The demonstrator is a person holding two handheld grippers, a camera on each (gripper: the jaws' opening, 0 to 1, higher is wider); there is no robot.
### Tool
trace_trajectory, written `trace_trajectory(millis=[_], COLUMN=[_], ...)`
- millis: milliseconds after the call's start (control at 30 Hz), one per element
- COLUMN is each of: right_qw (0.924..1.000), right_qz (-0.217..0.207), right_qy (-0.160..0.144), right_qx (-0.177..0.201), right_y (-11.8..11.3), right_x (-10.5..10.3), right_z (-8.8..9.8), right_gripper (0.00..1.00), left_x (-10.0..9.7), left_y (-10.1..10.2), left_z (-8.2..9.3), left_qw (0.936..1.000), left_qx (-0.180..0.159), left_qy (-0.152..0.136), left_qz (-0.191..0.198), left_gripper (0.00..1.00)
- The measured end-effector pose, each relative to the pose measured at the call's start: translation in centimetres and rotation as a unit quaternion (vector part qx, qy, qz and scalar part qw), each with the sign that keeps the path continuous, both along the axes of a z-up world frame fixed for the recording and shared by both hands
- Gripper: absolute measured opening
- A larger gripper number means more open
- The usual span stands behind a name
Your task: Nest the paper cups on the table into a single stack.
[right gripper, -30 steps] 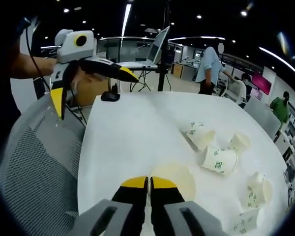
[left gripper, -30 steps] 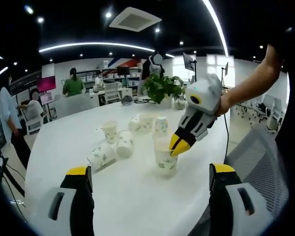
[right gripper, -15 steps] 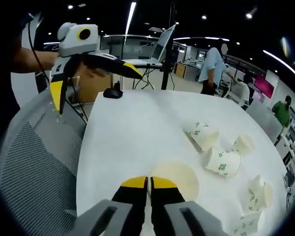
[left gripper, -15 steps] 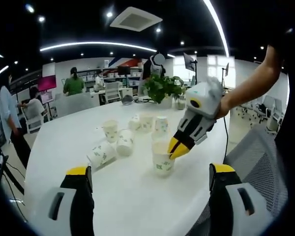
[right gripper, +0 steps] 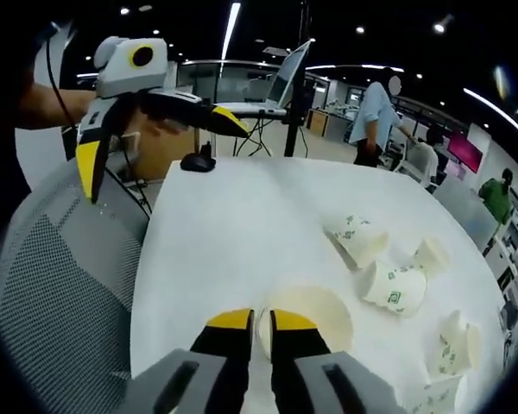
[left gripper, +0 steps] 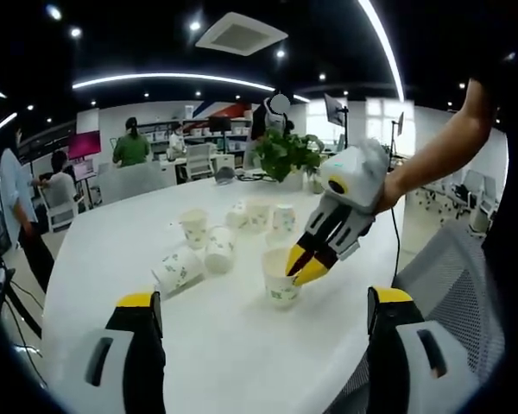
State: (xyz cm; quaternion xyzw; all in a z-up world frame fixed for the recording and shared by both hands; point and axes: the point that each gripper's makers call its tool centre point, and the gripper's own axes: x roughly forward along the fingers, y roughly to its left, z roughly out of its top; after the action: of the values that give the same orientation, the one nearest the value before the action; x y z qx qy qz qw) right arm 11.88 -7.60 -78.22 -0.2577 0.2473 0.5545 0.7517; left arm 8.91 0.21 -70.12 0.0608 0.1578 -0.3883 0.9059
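Observation:
An upright paper cup (left gripper: 279,278) with green print stands on the white table (left gripper: 233,345). My right gripper (left gripper: 303,265) reaches down to it, its yellow tips slightly parted astride the near rim. In the right gripper view the same cup (right gripper: 315,315) opens just past the right gripper (right gripper: 261,321), whose jaws stand a little apart with the rim in the gap. My left gripper (left gripper: 263,300) is wide open and holds nothing; it hangs off the table's edge as the left gripper (right gripper: 155,142). Several loose cups lie beyond: one upright (left gripper: 193,229), two on their sides (left gripper: 178,272), (left gripper: 219,251).
More cups cluster at the far side (left gripper: 259,214) before a potted plant (left gripper: 285,152). In the right gripper view, cups lie scattered (right gripper: 356,238), (right gripper: 395,287), (right gripper: 456,333). A grey mesh chair (right gripper: 60,285) stands at the table's edge. A laptop on a stand (right gripper: 272,86) and people lie behind.
The right gripper has carried the cup a little left and set it on the table. Its jaws, shut on the rim before, have now parted slightly. The left gripper stays wide open.

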Motion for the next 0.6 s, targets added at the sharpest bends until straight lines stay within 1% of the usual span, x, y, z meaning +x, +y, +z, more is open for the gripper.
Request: trace_trajectory(millis=[67, 300, 367, 600], right_qw=[1.0000, 0.9993, 0.9982, 0.9970], right_qz=[-0.005, -0.027, -0.042, -0.059], right_qy=[-0.003, 0.006, 0.011, 0.001], right_qx=[0.006, 0.026, 0.041, 0.050], right_y=[-0.1, -0.7, -1.0, -2.3], right_x=[0.2, 0.5, 0.6, 1.4], right_z=[0.4, 1.3, 1.9, 3.1], right_gripper=[0.08, 0.14, 0.15, 0.23], left_x=[0.0, -0.1, 0.0, -0.2], left_y=[0.0, 0.5, 0.9, 0.9], left_z=[0.1, 0.4, 0.3, 0.2], left_qw=[1.0000, 0.9999, 0.9998, 0.9997], left_qx=[-0.003, -0.004, -0.005, -0.009], left_qy=[0.001, -0.003, -0.003, 0.002], left_qz=[0.003, 0.012, 0.020, 0.024], left_gripper=[0.99, 0.99, 0.99, 0.99])
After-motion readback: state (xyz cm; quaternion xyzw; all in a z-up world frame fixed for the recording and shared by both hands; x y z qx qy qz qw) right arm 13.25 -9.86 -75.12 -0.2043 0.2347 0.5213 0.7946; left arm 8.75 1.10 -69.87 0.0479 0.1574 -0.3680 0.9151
